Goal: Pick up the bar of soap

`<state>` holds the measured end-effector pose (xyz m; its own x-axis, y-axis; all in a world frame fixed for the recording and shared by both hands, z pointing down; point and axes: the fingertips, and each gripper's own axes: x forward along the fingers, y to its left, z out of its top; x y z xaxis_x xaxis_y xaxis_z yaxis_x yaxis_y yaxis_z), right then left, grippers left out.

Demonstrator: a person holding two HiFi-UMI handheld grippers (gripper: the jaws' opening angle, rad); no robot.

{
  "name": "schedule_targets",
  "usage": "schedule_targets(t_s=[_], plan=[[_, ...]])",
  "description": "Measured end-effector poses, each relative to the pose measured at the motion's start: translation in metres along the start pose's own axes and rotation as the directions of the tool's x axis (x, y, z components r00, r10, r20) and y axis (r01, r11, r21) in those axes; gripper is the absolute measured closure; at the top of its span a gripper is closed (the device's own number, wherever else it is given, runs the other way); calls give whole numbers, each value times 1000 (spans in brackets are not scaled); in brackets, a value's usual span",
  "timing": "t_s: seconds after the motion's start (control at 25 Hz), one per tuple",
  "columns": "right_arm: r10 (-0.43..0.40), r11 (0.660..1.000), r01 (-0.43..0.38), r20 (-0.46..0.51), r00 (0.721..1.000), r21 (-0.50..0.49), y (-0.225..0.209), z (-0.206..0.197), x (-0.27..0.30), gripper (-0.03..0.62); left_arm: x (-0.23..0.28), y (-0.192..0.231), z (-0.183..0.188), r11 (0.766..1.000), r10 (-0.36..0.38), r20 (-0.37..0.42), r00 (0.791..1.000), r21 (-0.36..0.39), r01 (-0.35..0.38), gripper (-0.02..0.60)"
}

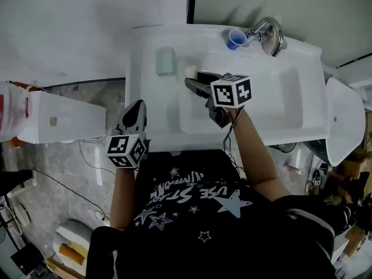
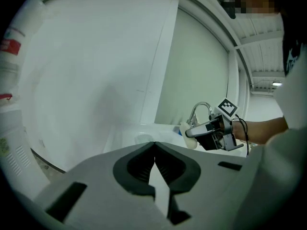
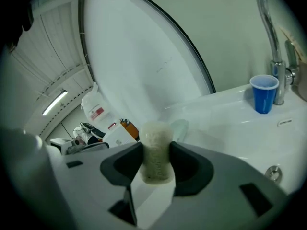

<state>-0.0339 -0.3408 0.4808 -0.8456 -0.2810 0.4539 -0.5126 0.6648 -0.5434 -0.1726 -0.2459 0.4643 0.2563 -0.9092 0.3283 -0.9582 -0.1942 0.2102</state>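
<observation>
The white washbasin (image 1: 308,57) fills the upper middle of the head view, its back edge against the wall and its front edge just above the person's dark star-printed shirt (image 1: 197,208). The right claw (image 1: 195,81) hangs over the left part of the bowl, clenched on the bar of soap (image 3: 155,150). The pale bar stands upright between the two pads, clear of the basin. To the right of this claw the bowl lies wide towards the faucet (image 1: 268,35) at the upper right corner. To its left a pale green soap dish (image 1: 165,61) sits on the flat rim, near the soap but apart from it. A blue cup (image 1: 236,38) stands on the back rim just beside the faucet; the views do not show what is in it. The left claw (image 1: 135,116) hovers at the basin's front left corner, right at the edge. Its jaws are closed together with nothing between them. Left of that edge the grey marbled floor (image 1: 87,167) drops away. There a white box-shaped container (image 1: 70,121) lies, with a white jug bearing a red label (image 1: 9,110) at the frame's left border.
</observation>
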Motion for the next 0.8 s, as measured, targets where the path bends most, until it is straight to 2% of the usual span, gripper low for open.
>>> schedule_targets(t_s=[0.24,0.4,0.8], plan=[[21,999,-20,33,999,-37,4,-5,-4,407,-7,-9,-6,999,28,-16,999,42,-27,572],[12,999,-11,18,1000,-41,8,-17,-3,408,-16,-14,-6,998,34,-2,999,44,-34,572],[1,998,1,22,1000,-65,50,-51,-18,408,-79,-24,-21,998,53,25,998,29,-53,572]])
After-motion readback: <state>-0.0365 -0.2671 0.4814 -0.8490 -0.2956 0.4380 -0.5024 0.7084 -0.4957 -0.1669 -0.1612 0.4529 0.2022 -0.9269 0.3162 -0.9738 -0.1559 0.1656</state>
